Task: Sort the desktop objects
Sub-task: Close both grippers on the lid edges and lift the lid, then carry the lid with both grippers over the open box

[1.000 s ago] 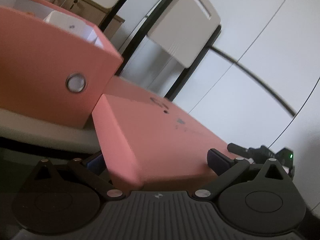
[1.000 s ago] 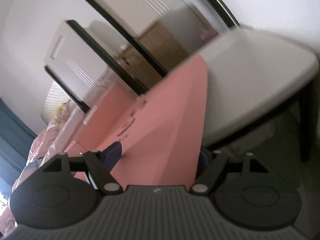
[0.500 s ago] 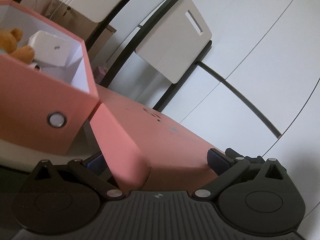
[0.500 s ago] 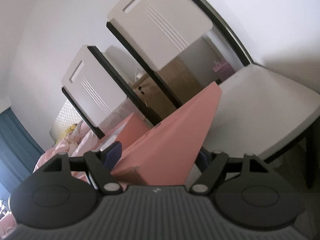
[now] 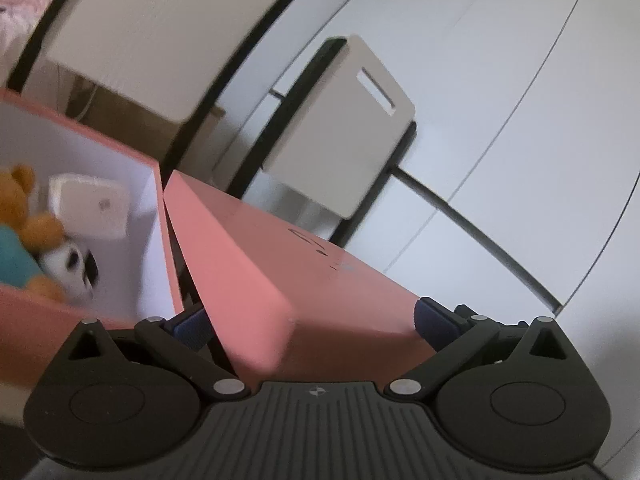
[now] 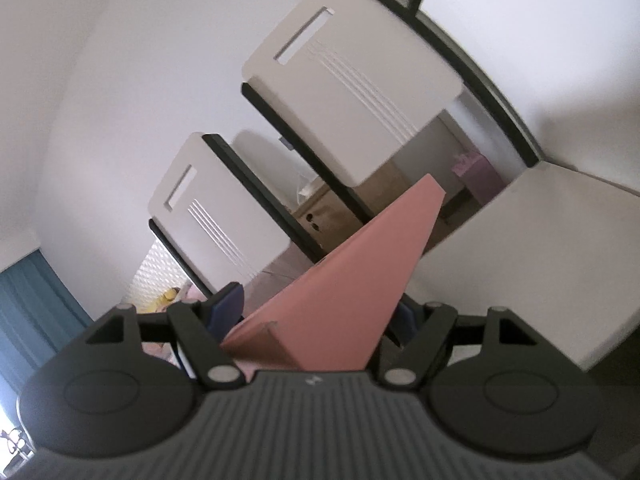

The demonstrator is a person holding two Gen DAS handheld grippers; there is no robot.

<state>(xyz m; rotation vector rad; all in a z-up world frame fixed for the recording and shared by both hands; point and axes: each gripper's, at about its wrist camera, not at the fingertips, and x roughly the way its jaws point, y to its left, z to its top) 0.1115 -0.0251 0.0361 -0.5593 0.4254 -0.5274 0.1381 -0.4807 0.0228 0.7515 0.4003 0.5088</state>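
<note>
The left wrist camera sits low behind its own gripper (image 5: 308, 320), looking forward and upward along the fingers, tilted, very close to the pink lid (image 5: 304, 280) and near the open pink box (image 5: 80, 320) at its left. The right wrist camera looks the same way from behind its gripper (image 6: 320, 312), rolled hard over, with the lid (image 6: 344, 300) right against the lens. Both views share the lid and the white chair backs (image 5: 340, 140) (image 6: 352, 92) beyond.

Black grippers, navy-padded fingers (image 5: 430, 316)

Beige chairs (image 6: 352, 92), white wall (image 6: 140, 60)
</note>
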